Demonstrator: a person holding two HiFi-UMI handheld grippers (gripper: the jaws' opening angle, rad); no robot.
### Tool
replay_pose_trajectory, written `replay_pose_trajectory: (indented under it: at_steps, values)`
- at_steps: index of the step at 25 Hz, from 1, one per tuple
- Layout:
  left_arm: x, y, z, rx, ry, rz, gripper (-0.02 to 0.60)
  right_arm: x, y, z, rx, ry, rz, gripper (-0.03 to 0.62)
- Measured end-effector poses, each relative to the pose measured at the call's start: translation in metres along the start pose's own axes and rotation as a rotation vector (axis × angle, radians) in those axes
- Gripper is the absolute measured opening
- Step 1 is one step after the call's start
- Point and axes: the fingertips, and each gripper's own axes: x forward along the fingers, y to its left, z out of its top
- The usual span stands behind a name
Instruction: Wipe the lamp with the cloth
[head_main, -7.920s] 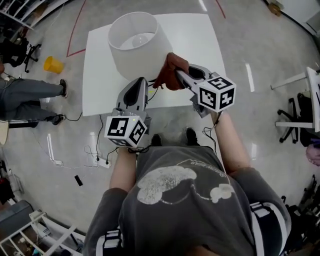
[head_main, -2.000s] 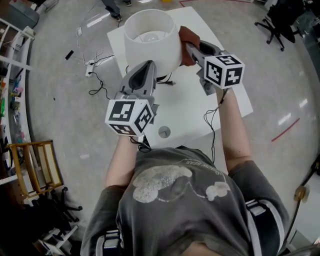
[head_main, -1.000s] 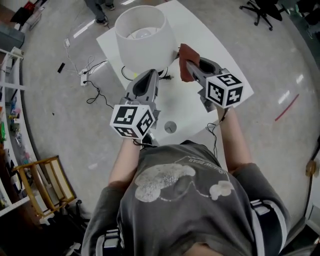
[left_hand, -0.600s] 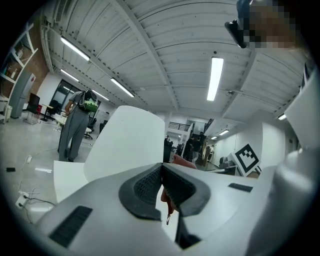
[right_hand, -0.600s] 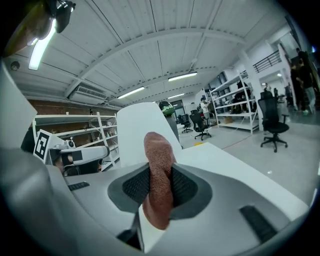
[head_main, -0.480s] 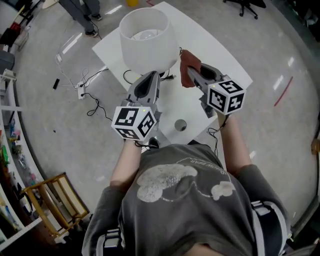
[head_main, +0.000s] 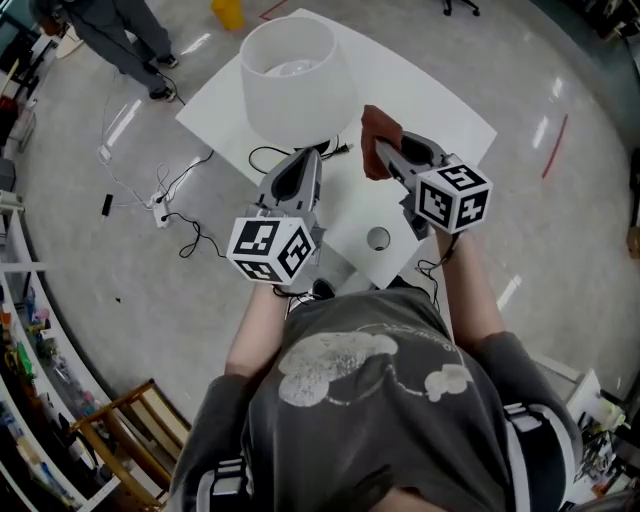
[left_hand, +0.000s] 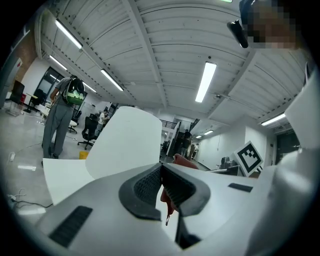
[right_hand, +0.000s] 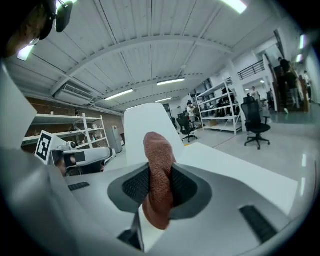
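Our right gripper (head_main: 380, 152) is clamped on the rust-red cloth (head_main: 374, 124), held just right of the white lamp (head_main: 290, 75). Our left gripper (head_main: 306, 165) has its jaws pressed together on nothing. The cubes (head_main: 270, 250) carry only square markers, and the lettering on the shirt (head_main: 370, 400) is too small to read. The lamp stands toward the left corner of the white table (head_main: 440, 105). Cables (head_main: 190, 200) trail over the glossy grey floor (head_main: 110, 290).
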Motion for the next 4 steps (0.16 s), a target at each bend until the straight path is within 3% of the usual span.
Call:
replay_pose_trajectory:
  at_steps: [4]
  values:
    - [-0.023,-0.005,0.01,-0.005,0.002,-0.036,0.008,-0.016,0.024,-0.003,0.013,-0.008,-0.037,0.091]
